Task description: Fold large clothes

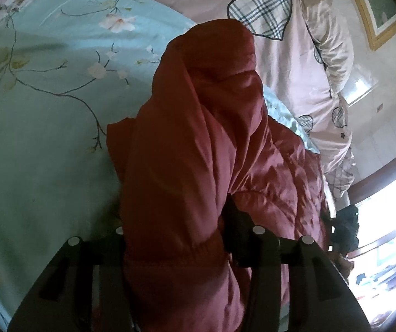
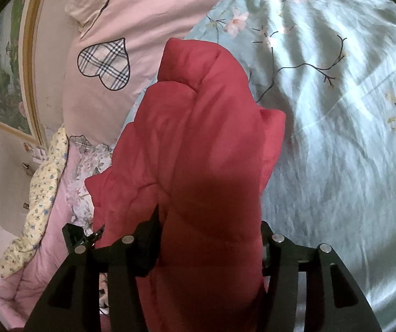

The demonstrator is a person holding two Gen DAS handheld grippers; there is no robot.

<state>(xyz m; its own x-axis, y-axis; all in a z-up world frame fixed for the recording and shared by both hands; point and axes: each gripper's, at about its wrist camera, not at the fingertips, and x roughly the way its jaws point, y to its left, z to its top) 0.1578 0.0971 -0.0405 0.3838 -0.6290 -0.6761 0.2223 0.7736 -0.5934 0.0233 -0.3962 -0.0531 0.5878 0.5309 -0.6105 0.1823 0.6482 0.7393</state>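
While both tools carry it over the bed [image 1: 46, 144], the red padded jacket [image 1: 198, 144] hangs between them in a thick bunch, its far end drooping toward the floral sheet [image 2: 336, 138] and the pink pillow [image 2: 148, 22] behind.

The left tool [image 1: 181, 249] has a puffy roll of the jacket, with an elastic cuff or hem near the camera, filling the gap between its fingers. The right tool [image 2: 211, 249] likewise has a fat fold of red cloth between its fingers. Both stand about half wide; the padding hides the pads, so I cannot tell whether either is gripping or has let go.

I judge the jacket light for its bulk, soft and springy. Its smooth shell looks slippery, so a loose pinch may slide off, and the filling will push folds back open. Better holds would be the firmer parts: stitched seams, the hem, the cuff, or the shoulder line, taken as a thin edge and not as a thick wad. Lay it flat on the sheet and press each fold down.
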